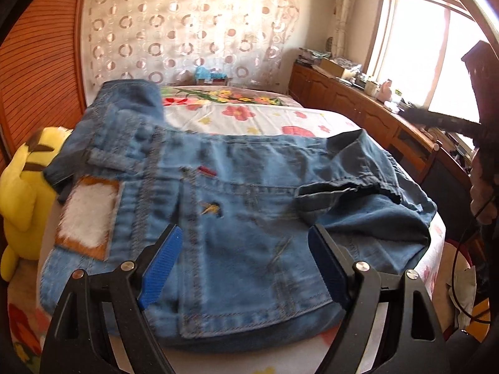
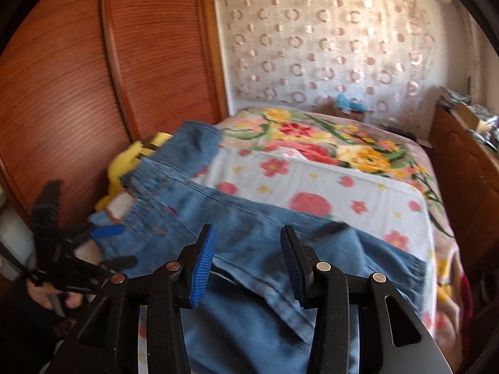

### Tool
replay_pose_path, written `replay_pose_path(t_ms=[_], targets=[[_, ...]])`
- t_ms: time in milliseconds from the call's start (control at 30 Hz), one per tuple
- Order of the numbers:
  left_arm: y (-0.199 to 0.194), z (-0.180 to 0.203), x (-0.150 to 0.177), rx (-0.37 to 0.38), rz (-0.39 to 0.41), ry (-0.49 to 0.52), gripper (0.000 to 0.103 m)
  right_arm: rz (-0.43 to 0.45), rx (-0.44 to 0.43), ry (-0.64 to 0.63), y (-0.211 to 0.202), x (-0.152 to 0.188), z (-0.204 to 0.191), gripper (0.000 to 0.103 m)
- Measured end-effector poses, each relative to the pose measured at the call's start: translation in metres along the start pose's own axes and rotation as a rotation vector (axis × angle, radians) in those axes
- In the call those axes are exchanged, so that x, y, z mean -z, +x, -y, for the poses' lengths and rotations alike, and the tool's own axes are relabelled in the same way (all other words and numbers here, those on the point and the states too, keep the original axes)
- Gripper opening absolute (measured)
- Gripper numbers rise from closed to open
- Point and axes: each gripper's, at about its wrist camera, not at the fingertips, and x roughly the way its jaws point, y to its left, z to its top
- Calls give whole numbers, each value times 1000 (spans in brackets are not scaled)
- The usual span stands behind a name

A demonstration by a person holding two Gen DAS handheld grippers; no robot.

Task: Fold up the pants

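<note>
Left claw (image 1: 244, 265) spread wide, holding nothing, poised over folded jeans (image 1: 237, 218), right claw (image 2: 248, 265) partly parted, empty, above denim, jeans on floral bed (image 2: 343, 187), long axis crosswise, waistband toward yellow plush toy (image 1: 21, 187).

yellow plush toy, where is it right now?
Left wrist view: the yellow plush toy sits at the far left edge, wedged between the jeans and the wooden wardrobe.

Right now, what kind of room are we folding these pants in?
Most likely a home bedroom. The jeans lie on a bed with a floral bedspread, a yellow plush toy sits beside them, and low wooden cabinets run under a sunny window.
</note>
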Motion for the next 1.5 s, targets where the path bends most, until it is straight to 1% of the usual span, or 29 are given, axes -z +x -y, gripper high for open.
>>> replay_pose_path(t_ms=[167,267,333,367,433,533,667,767,833,867,900,967,1033,1067,1133,1300,1367,1500], targets=[[19,28,-13,54,-16,73,83,-49,80,43,3,27,15,46],[32,44,-20,95,-35,111,83,-80,100,87,9,41,25,54],[42,51,-22,107,-56,127,72,-101,104,114,15,47,32,55],[47,54,-24,111,-67,136,70,-112,102,126,17,50,34,55],[57,58,-26,112,-88,155,61,-133,98,148,21,56,36,56],[69,60,-28,104,-118,173,55,-156,81,179,27,61,37,56],[85,57,-30,90,-161,175,52,-170,34,218,32,64,38,56],[89,58,-31,91,-163,171,43,-174,8,229,37,64,35,56],[87,58,-31,100,-153,173,25,-174,-7,229,39,65,35,56],[84,59,-31,105,-143,173,21,-174,-16,225,42,65,36,55],[82,60,-31,111,-134,173,14,-168,-18,222,40,66,36,46],[74,62,-32,114,-110,180,11,-146,-31,212,41,62,35,24],[65,65,-34,118,-82,192,11,-116,-33,200,36,57,35,12],[58,65,-35,124,-68,188,11,-95,-32,191,33,52,34,10],[43,64,-39,129,-38,183,11,-56,-30,175,25,41,31,10],[-2,56,-50,143,42,155,10,42,-43,118,2,1,19,6],[-24,52,-54,133,79,148,10,70,-63,86,-4,-19,8,5],[-61,41,-55,112,122,141,10,128,-110,33,-11,-56,-18,4]])
